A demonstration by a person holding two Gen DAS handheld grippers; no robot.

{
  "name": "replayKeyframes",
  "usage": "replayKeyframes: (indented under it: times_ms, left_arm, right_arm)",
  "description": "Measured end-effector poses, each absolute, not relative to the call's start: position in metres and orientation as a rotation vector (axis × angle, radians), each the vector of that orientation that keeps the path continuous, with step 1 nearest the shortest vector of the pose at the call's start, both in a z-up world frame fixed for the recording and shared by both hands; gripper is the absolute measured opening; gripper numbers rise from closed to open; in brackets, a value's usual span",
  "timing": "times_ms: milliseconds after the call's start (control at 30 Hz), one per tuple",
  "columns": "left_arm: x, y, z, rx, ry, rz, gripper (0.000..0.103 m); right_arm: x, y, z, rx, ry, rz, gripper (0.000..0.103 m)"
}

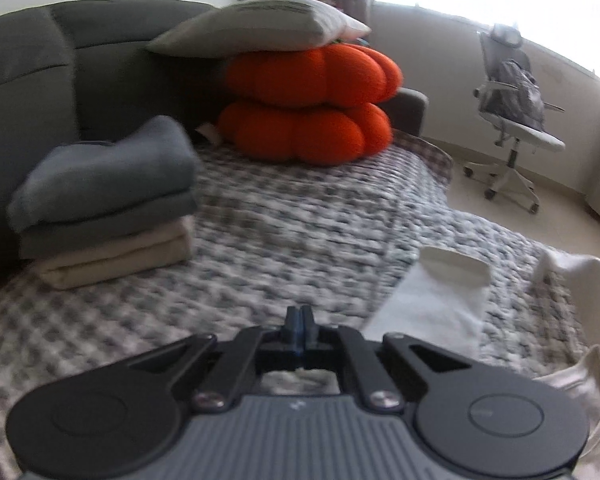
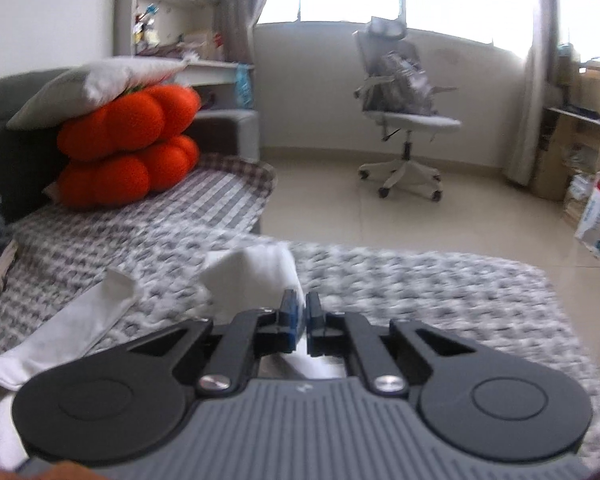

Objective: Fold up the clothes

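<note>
A white garment lies on the checked blanket (image 1: 300, 232). Its sleeve (image 1: 440, 300) stretches out flat in the left wrist view, right of my left gripper (image 1: 299, 326). That gripper is shut, with nothing visible between its fingertips; white cloth shows beneath its body. In the right wrist view my right gripper (image 2: 300, 318) is shut on a raised fold of the white garment (image 2: 256, 276), lifted off the blanket. The sleeve (image 2: 84, 324) lies to its left.
A stack of folded grey and beige clothes (image 1: 104, 200) sits at the left by the grey sofa back (image 1: 28, 80). Two orange cushions (image 1: 312, 100) under a grey pillow (image 1: 260, 26) stand behind. An office chair (image 2: 404, 112) stands on the floor beyond the blanket edge.
</note>
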State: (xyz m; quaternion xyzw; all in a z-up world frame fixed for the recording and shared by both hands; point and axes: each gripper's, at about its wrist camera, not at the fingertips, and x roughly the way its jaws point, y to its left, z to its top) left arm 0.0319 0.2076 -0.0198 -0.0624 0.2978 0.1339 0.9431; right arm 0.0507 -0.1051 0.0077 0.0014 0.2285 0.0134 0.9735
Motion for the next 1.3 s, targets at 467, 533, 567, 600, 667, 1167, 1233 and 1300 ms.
replayKeyframes:
  times_ms: [467,533,567,600,667,1167,1233,1300]
  left_arm:
    - [-0.001,0.239,-0.017,-0.112,0.676,0.38,0.0]
    - [0.0,0.245,-0.017,-0.151,0.701,0.392,0.001]
    - [-0.001,0.248,-0.017,-0.179,0.71,0.39,0.003]
    - [-0.002,0.249,-0.015,-0.208,0.713,0.378,0.005]
    - [-0.003,0.247,-0.011,-0.246,0.712,0.342,0.027]
    - [0.043,0.178,-0.032,-0.111,0.81,0.134,0.064]
    - [0.049,0.174,-0.041,-0.107,0.826,0.128,0.064]
    - [0.05,0.172,-0.046,-0.111,0.825,0.129,0.063]
  right_arm:
    - [0.001,-0.182,0.022,0.142,0.469,-0.078,0.001]
    - [-0.002,-0.182,0.022,0.156,0.482,-0.058,0.003]
    - [-0.003,-0.183,0.022,0.162,0.488,-0.049,0.012]
    - [-0.004,-0.18,0.022,0.159,0.49,-0.041,0.014]
    - [-0.003,-0.174,0.022,0.148,0.497,-0.016,0.016]
    - [0.045,-0.127,0.004,0.096,0.563,0.065,0.055]
    - [0.052,-0.125,-0.002,0.097,0.58,0.059,0.055]
    - [0.059,-0.124,-0.008,0.097,0.598,0.048,0.055]
